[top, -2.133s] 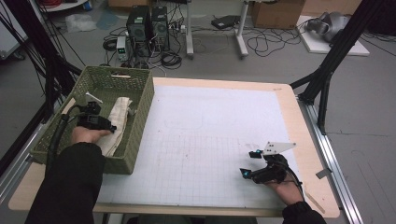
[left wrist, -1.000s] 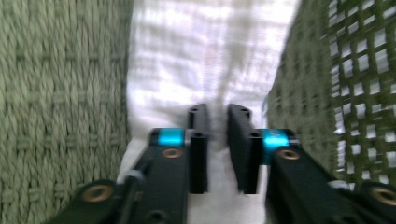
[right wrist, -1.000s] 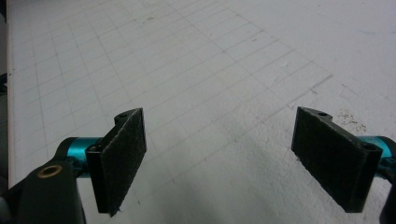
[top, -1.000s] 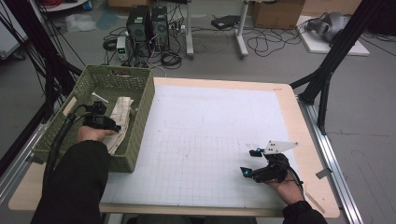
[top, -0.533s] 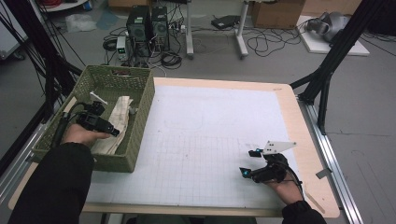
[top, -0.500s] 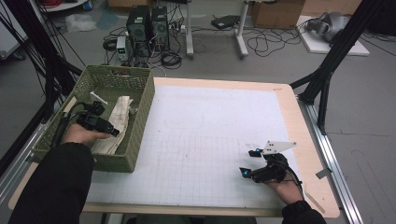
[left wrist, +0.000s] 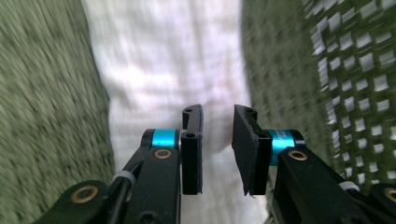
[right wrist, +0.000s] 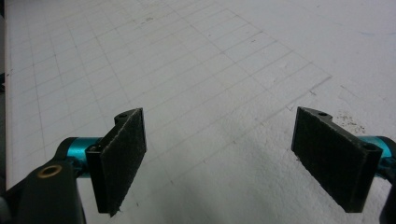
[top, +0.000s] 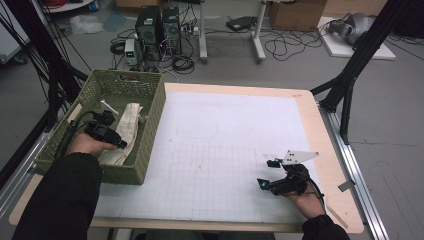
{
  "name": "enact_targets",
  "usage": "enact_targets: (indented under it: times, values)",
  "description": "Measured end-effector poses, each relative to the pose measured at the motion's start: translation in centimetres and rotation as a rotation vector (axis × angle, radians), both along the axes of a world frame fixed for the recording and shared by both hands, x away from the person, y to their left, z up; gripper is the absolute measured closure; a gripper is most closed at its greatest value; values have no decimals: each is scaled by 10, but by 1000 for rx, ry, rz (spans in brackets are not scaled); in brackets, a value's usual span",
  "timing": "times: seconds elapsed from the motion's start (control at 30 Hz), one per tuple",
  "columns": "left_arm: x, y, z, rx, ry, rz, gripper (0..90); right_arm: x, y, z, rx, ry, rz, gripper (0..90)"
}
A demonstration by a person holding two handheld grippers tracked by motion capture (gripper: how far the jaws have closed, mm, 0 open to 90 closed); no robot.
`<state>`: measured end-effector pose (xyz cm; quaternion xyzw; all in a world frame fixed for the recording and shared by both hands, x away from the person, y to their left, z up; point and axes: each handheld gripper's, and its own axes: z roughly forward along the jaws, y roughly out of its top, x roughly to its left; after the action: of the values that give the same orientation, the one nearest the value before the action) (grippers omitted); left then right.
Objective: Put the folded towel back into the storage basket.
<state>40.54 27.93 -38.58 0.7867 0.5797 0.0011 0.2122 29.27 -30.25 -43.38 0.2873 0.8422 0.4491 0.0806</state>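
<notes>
Left gripper (left wrist: 217,140) jaws nearly closed, gripping nothing, over cloth (left wrist: 173,70) in basket (top: 150,120): lower further before pinching; right gripper (right wrist: 238,158) wide, empty.

I see the green woven plastic basket (top: 145,120) at the table's (top: 230,125) left edge; the white folded cloth (top: 127,125) lies inside it, my right gripper (top: 267,174) far to its right.

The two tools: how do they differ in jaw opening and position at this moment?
The left tool has just been closing to a narrow gap, nothing pinched; the right tool stands wide open. The left tool hangs inside the green basket over the white cloth; the right tool rests low over the bare white gridded mat. Both have black padded jaws and blue fittings.
</notes>
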Motion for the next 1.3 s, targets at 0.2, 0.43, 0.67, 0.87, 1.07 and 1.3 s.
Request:
enact_targets:
  times: [0.2,0.43,0.67,0.87,1.07,1.3]
  values:
    - [0,3,28,-78,-98,29,745,1,1,-1,-6,3,1,171]
    - [1,-20,56,-79,-279,31,711,1,2,-1,-7,10,-2,171]
    - [34,-30,29,35,-325,130,733,1,3,-1,-7,8,8,171]
    - [44,-35,-10,111,-240,150,696,1,1,-1,1,4,9,171]
    - [41,-40,-23,161,-188,88,695,0,3,-1,-1,5,17,171]
    - [42,-40,-10,148,-328,139,665,0,2,-1,2,-3,19,171]
